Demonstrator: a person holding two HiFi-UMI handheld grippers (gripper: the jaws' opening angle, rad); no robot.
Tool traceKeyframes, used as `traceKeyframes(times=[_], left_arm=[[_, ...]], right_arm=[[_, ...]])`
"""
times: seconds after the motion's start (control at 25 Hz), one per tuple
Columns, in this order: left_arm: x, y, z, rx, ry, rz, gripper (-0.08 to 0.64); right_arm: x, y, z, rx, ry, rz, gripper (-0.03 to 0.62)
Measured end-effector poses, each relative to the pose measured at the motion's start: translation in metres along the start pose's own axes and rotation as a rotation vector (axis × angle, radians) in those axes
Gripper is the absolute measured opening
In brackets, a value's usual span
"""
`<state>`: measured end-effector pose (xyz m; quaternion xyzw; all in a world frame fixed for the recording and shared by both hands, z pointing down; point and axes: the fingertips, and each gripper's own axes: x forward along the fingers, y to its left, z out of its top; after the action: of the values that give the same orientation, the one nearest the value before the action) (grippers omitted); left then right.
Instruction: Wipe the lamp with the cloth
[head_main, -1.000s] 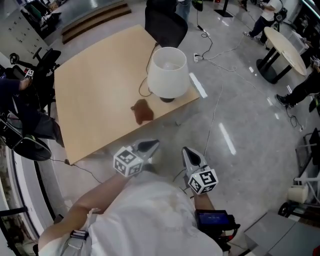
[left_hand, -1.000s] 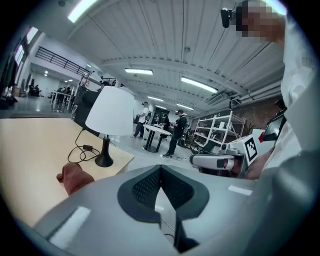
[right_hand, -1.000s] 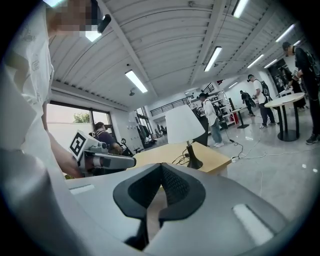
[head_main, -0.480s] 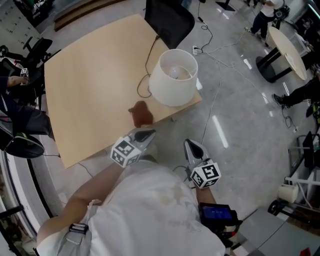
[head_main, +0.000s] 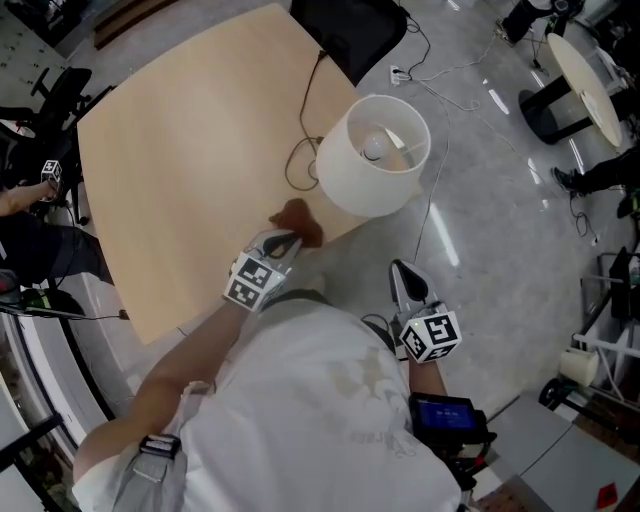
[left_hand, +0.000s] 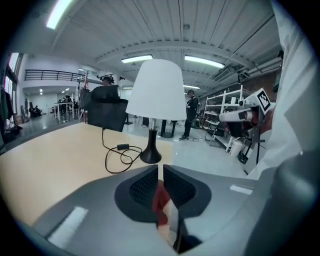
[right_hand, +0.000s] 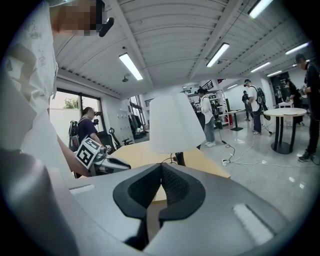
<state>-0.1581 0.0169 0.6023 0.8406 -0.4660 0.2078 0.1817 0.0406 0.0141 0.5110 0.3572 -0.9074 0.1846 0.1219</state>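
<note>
A lamp (head_main: 373, 155) with a white shade stands near the right corner of the wooden table (head_main: 180, 150); both gripper views show it, lamp (left_hand: 156, 90) and lamp (right_hand: 173, 122). A brown cloth (head_main: 297, 222) lies crumpled by the near table edge, left of the lamp. My left gripper (head_main: 281, 243) is right at the cloth; its jaws have just been opening to a narrow slit. The cloth (left_hand: 161, 200) shows through that slit beneath them, not pinched. My right gripper (head_main: 403, 281) hangs over the floor off the table, jaws shut and empty, pointing at the lamp.
The lamp's black cable (head_main: 305, 160) loops on the table behind the cloth. A black chair (head_main: 350, 20) stands at the far corner. Cables trail over the grey floor (head_main: 470, 120) at the right, near a round table (head_main: 585, 75). A seated person (head_main: 30, 240) is at the left.
My left gripper has moved forward from off the table edge onto the table, up to the cloth. My right gripper has shifted forward a little. The lamp and table look nearer.
</note>
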Motion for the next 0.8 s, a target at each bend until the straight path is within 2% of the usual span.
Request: traceKeyframes(times=[0.2,0.32,0.48,0.64,0.8], left_arm=[[0.025,0.027,-0.007,0.049,0.079,0.002,0.145],[0.039,0.038,-0.019,0.04,0.136,-0.002,0.288],[0.061,0.038,-0.048,0.127,0.27,-0.039,0.394],[0.075,0.035,-0.075,0.175,0.378,-0.045,0.397],[0.082,0.036,-0.088,0.158,0.416,-0.025,0.316]], right_arm=[[0.009,-0.019,0.006,-0.001,0.021,-0.063,0.012],[0.006,-0.027,0.007,-0.004,0.03,-0.096,0.011],[0.0,-0.035,0.002,0.01,0.043,-0.144,0.011],[-0.007,-0.032,-0.007,0.024,0.055,-0.155,0.011],[-0.01,-0.033,-0.009,0.026,0.051,-0.155,0.012]])
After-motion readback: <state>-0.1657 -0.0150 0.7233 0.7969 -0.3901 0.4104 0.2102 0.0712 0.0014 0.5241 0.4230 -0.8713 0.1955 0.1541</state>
